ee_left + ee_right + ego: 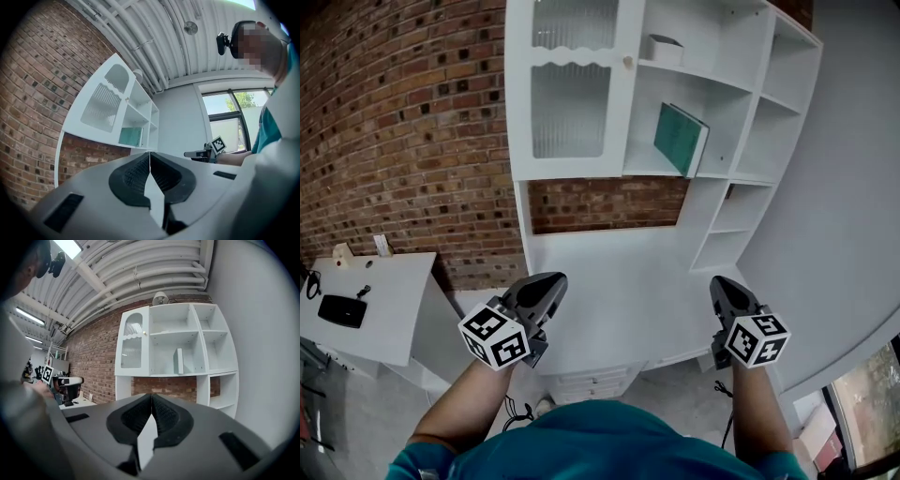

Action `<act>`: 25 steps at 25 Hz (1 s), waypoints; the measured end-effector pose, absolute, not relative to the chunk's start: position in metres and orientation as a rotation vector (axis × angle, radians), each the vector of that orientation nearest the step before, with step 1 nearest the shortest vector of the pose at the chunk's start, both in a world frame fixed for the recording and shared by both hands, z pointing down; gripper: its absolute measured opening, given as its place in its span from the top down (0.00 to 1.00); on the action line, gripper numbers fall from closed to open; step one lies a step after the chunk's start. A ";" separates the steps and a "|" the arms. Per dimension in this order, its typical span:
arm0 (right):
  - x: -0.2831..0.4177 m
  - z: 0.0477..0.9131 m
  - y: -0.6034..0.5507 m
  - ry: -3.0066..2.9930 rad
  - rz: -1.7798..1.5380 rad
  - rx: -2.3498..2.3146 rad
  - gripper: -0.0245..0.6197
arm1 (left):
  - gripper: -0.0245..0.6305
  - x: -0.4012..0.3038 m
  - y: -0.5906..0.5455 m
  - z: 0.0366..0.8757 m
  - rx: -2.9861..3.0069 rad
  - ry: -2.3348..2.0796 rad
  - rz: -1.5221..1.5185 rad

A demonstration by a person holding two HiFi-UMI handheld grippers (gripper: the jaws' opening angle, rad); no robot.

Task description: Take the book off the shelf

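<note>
A teal book [679, 138] leans upright in the middle compartment of the white shelf unit [572, 167]; the same book [130, 136] shows teal in the left gripper view and as a thin pale edge, the book [178, 361], in the right gripper view. My left gripper [555, 280] hovers low over the white desk, shut with nothing in it. My right gripper [718, 281] hangs level with it to the right, also shut and empty. Both are well below and short of the book. In the gripper views the left gripper [150, 153] and the right gripper [152, 395] have their jaws touching.
A small white box [666, 49] sits on the shelf above the book. A ribbed glass cabinet door [570, 111] takes up the unit's left side. Brick wall [403, 122] lies behind. A second white desk [384, 305] at left carries a black item [341, 310]. Open cubbies [727, 230] stand at right.
</note>
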State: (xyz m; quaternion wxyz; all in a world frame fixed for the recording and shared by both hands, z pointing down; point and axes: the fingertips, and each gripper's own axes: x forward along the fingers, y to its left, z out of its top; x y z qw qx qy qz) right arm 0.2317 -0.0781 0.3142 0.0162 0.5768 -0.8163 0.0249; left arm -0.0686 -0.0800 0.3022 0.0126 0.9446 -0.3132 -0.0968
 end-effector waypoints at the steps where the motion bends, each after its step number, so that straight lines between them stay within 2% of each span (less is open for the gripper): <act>1: 0.224 0.313 -0.088 -2.530 0.072 1.814 0.93 | 0.94 -0.074 -0.092 0.301 2.955 -0.945 -0.306; 12: 0.155 0.293 -0.179 -2.407 0.062 2.014 0.93 | 0.94 -0.109 -0.217 0.290 3.050 -0.601 -0.236; 25: 0.171 0.304 -0.228 -2.325 0.118 2.090 0.92 | 0.94 -0.080 -0.272 0.297 3.060 -0.442 -0.200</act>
